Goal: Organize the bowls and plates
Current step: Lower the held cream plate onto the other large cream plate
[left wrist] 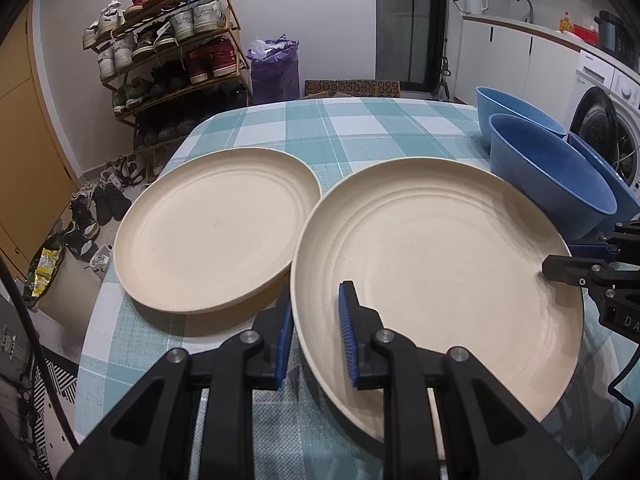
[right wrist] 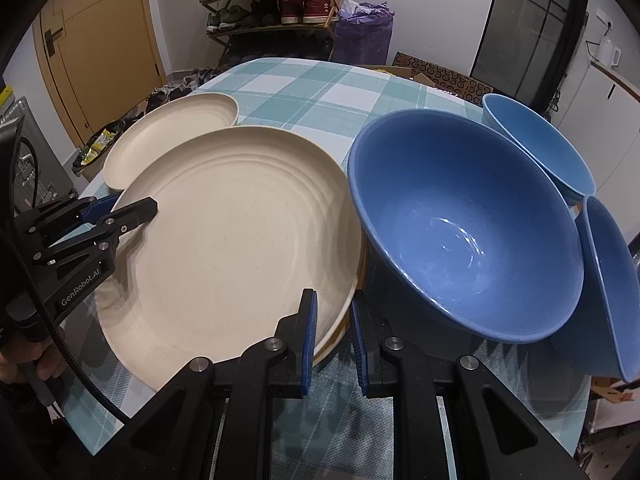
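Note:
A big cream plate (left wrist: 440, 264) (right wrist: 240, 240) is gripped from both sides over the checked tablecloth (left wrist: 360, 128). My left gripper (left wrist: 316, 292) (right wrist: 136, 208) is shut on its left rim, one pad over the rim and one under. My right gripper (right wrist: 334, 300) (left wrist: 560, 268) is shut on its right rim, where a second tan rim (right wrist: 345, 322) shows just below. A second cream plate (left wrist: 216, 228) (right wrist: 176, 136) lies to the left, its edge overlapped by the held plate. Three blue bowls crowd the right: a large one (right wrist: 460, 220) (left wrist: 548, 176), a far one (right wrist: 536, 140) (left wrist: 516, 108), and a tilted one (right wrist: 608, 280).
The large bowl's side nearly touches the held plate's right rim. The table's left edge (left wrist: 108, 280) drops to a floor strewn with shoes beside a shoe rack (left wrist: 168, 52). A purple bag (left wrist: 274, 68), a washing machine (left wrist: 616, 120) and a counter stand beyond. A person's hand (right wrist: 24, 360) holds the left gripper.

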Demonstrator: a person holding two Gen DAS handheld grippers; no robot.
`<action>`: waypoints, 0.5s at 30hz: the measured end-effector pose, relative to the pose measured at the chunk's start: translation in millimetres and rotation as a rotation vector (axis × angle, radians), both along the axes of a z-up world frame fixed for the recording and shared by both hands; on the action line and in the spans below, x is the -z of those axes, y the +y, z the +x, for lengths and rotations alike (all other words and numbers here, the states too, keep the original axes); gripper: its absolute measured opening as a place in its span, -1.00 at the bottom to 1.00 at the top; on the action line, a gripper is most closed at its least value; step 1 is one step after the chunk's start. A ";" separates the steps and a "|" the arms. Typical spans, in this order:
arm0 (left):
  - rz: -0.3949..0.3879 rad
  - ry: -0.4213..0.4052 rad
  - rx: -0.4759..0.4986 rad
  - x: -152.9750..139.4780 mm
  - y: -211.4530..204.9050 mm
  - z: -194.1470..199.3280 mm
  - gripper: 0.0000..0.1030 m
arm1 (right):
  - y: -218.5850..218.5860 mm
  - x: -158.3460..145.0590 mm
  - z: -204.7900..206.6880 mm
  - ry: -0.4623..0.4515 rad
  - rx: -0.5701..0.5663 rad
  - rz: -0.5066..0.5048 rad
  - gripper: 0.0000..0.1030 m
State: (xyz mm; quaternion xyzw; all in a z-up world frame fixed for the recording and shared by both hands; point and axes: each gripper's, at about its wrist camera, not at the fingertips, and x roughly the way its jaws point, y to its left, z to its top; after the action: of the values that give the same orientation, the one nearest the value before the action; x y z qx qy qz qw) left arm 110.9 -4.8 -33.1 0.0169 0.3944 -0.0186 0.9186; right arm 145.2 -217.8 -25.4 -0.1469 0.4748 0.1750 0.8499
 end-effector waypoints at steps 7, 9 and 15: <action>0.012 0.004 0.001 4.0 -1.5 2.4 -0.61 | 1.4 4.7 0.7 -0.006 -0.005 -0.027 -0.68; 0.018 0.005 0.003 5.4 -2.0 3.3 -0.61 | 2.3 5.3 1.0 -0.012 -0.006 -0.037 -0.68; 0.063 0.003 0.013 8.8 -8.1 2.3 -0.61 | 2.0 7.3 0.8 -0.020 -0.001 -0.053 -0.68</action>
State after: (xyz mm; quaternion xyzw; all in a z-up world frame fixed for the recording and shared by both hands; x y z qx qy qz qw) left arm 113.2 -12.8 -41.9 0.0483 0.3961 -0.0123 0.9168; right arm 145.9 -215.9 -32.7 -0.1713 0.4707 0.1610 0.8504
